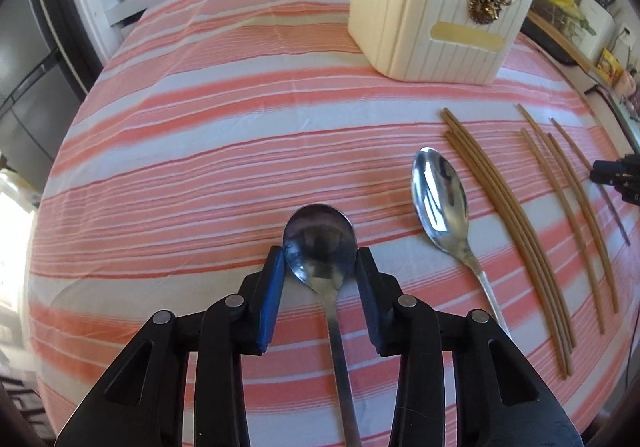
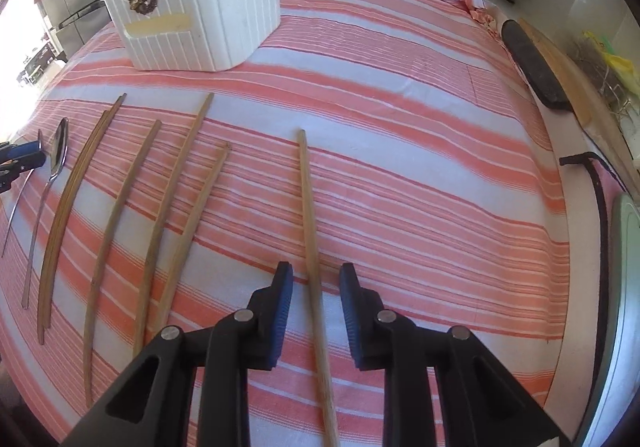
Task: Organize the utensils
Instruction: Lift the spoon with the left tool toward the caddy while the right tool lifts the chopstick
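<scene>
My left claw (image 1: 320, 259) pinches the bowl of a spoon (image 1: 320, 239), pads against both edges, handle running back under the claw. My right claw (image 2: 316, 279) straddles a lone chopstick (image 2: 310, 215) on the striped table (image 2: 420, 175), pads spread clear of it. White holder (image 1: 432, 23) stands beyond; a second spoon (image 1: 440, 191) and more chopsticks (image 1: 504, 207) lie between the claws.
</scene>
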Available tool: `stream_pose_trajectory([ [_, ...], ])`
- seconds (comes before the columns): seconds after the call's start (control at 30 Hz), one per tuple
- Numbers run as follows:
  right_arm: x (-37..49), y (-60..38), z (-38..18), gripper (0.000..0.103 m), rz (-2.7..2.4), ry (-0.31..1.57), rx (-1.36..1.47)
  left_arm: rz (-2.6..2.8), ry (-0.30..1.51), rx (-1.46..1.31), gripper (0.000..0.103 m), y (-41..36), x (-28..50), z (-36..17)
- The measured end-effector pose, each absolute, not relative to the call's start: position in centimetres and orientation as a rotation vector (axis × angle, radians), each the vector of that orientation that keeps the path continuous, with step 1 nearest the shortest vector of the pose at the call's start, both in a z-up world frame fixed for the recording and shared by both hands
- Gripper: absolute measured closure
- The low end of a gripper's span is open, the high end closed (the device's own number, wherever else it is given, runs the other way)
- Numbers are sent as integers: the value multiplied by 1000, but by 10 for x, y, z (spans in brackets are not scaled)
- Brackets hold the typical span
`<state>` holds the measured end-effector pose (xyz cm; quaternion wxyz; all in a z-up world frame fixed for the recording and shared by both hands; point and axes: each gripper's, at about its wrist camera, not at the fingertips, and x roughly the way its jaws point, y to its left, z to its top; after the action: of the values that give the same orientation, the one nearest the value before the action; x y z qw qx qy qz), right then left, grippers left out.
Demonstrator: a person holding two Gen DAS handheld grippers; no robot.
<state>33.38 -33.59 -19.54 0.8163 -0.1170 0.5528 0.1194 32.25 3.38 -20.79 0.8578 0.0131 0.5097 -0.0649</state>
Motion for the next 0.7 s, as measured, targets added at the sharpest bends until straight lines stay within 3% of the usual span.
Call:
stream_pose_trajectory([
  [0.03,335,-336,-195,78,259,1189,-251,-141,1076,9,58,37,321,-208],
  [0.1,340,-337,-195,74,296,1210,-222,-154,1079,-8,29,38,318,-207],
  [0.27,359,-329,-197,74,363,1234,-240,-91,1079,85,21,27,316,-215],
  [0.33,372,-326,-196,68,383,1239,-213,-69,1085,38,25,29,319,-215],
  [0.37,379,-324,-196,67,395,1241,-196,-57,1078,27,36,28,321,-214],
  [0.4,386,-321,-197,67,400,1249,-186,-55,1068,27,56,25,323,-212],
  [0.43,391,-319,-198,71,393,1247,-196,-59,1061,29,65,23,326,-211],
  [0.5,400,-314,-198,97,353,1244,-227,-63,1056,31,68,22,331,-211],
  [0.7,397,-325,-169,96,348,1133,-69,-113,994,-52,68,39,327,-185],
])
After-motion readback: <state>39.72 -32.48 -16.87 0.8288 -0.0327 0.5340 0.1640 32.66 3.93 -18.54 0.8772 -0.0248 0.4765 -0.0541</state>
